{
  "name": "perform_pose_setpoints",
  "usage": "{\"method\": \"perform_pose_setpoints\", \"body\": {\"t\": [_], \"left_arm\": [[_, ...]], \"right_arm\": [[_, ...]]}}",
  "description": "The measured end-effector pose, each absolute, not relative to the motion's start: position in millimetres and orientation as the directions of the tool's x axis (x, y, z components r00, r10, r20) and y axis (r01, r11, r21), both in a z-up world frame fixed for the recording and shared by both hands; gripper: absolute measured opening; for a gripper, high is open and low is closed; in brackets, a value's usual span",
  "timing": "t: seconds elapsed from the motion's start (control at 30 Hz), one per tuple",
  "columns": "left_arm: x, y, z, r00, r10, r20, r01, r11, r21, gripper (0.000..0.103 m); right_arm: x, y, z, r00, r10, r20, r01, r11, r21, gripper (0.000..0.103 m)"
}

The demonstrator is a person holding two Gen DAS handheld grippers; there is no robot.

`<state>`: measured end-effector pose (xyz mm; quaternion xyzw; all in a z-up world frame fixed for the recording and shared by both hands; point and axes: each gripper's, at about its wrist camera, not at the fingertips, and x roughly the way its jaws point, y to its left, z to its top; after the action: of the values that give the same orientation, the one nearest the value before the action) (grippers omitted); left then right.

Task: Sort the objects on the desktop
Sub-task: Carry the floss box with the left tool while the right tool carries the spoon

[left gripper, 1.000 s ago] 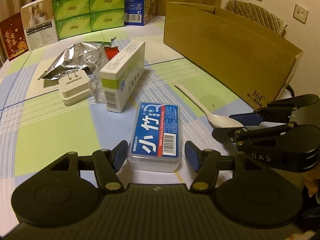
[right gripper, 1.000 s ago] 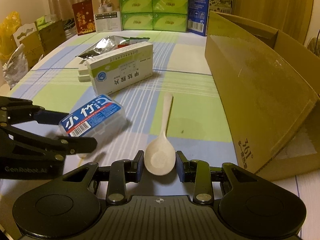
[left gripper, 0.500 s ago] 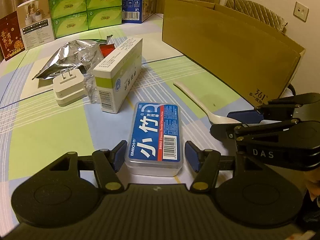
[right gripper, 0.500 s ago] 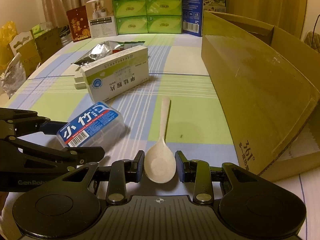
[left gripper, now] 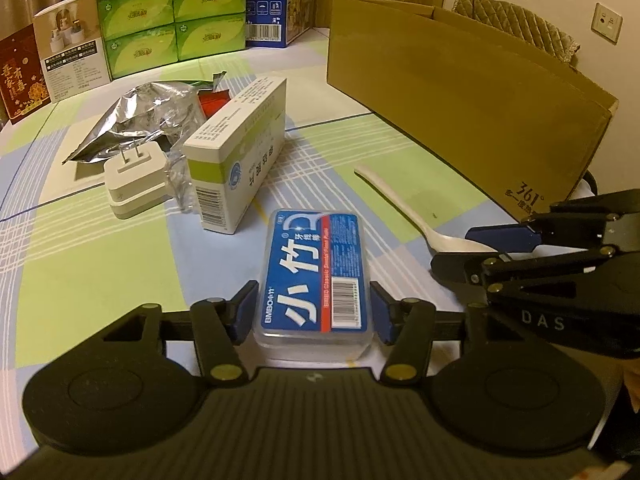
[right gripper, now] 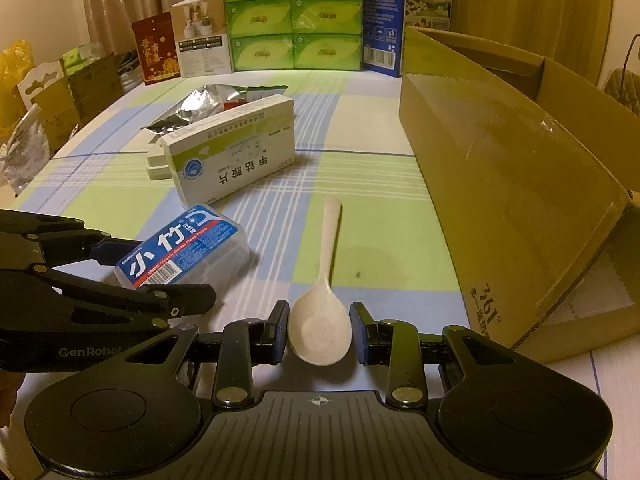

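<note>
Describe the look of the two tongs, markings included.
Both are matte black, with linkage arms on brass-coloured pivot pins and two round housings at the base. The fingers carry dark blue pads. The left tongs read GenRobot along the side; the right tongs read DAS.

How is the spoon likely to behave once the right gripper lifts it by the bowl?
The spoon looks rigid and light, so probably no sag. Its rounded bowl sits between the right gripper pads, so it may slip or pivot. The long handle points away, likely drooping if the hold is loose.

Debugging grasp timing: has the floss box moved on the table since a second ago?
No. The floss box keeps its spot just below the medicine box corner, right wrist view.
</note>
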<state>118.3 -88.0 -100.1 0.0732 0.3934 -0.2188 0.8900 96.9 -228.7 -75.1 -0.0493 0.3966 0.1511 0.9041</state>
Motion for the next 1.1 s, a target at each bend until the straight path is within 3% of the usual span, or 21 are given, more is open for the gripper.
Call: {"method": "perform_pose_setpoints", "body": {"t": [0.57,1.1], "left_arm": [[101,-83,-75,0.634,-0.349,-0.690,0.438,0.898,-0.052,0.051],[81,-99,-9,0.689,-0.346,-0.637,0.387,0.919,-0.081,0.051]], "right_arm": [[83,-226,-47,0.704,0.233,-0.671,-0.338,0.941,-0.028,0.029],[63,-251,30,0.777,0.245,-0.579,-0.310,0.951,-0.013,0.029]]}}
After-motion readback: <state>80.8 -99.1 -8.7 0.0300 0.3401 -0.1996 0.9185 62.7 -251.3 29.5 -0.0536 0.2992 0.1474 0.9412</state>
